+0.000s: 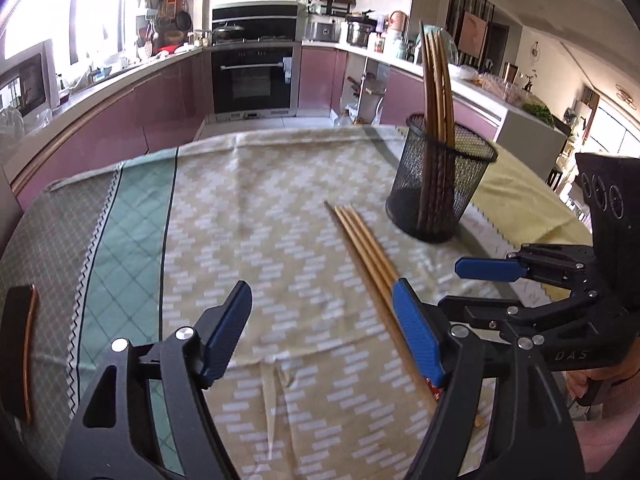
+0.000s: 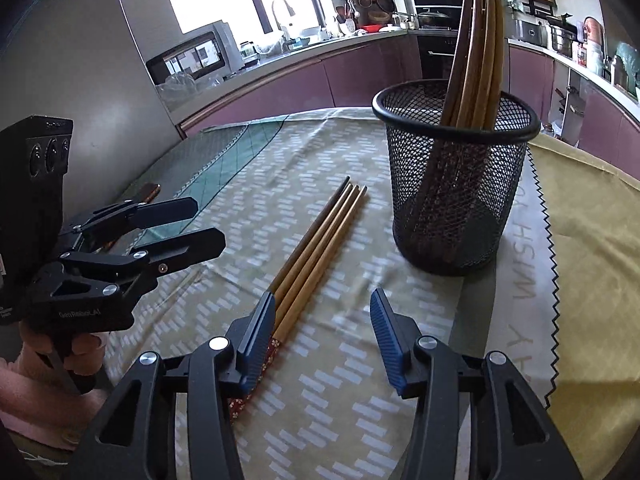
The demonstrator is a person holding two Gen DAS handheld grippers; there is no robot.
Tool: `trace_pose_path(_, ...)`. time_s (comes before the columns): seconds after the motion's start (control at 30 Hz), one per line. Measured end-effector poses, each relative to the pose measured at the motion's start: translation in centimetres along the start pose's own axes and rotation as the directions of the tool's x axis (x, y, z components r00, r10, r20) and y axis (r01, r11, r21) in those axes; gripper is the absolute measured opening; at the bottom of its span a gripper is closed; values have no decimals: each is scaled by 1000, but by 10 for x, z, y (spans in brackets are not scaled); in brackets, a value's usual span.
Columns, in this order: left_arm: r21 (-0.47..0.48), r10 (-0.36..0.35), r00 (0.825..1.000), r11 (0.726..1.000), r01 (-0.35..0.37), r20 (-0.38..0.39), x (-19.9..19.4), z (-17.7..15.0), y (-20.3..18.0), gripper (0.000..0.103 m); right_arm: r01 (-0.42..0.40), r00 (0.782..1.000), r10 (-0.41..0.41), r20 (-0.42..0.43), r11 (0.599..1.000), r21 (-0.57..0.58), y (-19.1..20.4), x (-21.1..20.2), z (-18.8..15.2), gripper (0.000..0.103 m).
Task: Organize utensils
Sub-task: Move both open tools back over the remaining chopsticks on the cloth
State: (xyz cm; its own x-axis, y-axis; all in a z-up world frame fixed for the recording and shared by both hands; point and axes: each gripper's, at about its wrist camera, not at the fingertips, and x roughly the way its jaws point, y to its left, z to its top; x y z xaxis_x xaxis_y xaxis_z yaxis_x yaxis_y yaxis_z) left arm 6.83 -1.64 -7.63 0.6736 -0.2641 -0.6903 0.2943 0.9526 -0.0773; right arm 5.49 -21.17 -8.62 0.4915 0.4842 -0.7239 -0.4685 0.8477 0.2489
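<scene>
Several wooden chopsticks (image 1: 366, 246) lie side by side on the patterned tablecloth; they also show in the right wrist view (image 2: 320, 240). A black mesh cup (image 1: 440, 180) stands upright behind them and holds several more chopsticks (image 1: 438, 80); the cup also shows in the right wrist view (image 2: 452, 176). My left gripper (image 1: 320, 328) is open and empty, its right finger just above the lying chopsticks' near end. My right gripper (image 2: 322, 336) is open and empty, its left finger beside the chopsticks' decorated ends. Each gripper also shows in the other view: the right (image 1: 444, 284), the left (image 2: 208, 220).
The table wears a beige patterned cloth (image 1: 260, 220) with a green band at left and a yellow cloth (image 2: 592, 260) at right. A dark object with a copper edge (image 1: 20, 348) lies at the table's left edge. Kitchen counters and an oven (image 1: 252, 76) stand beyond the table.
</scene>
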Motion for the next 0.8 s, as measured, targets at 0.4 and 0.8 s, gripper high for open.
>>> trace_pose_path(0.4, -1, -3, 998, 1000, 3, -65, 12, -14, 0, 72, 66, 997, -67, -25, 997, -51, 14, 14, -5, 47)
trace_pose_path(0.8, 14, -24, 995, 1000, 26, -96, 24, -9, -6, 72, 81, 996, -82, -40, 996, -37, 7, 14, -2, 45)
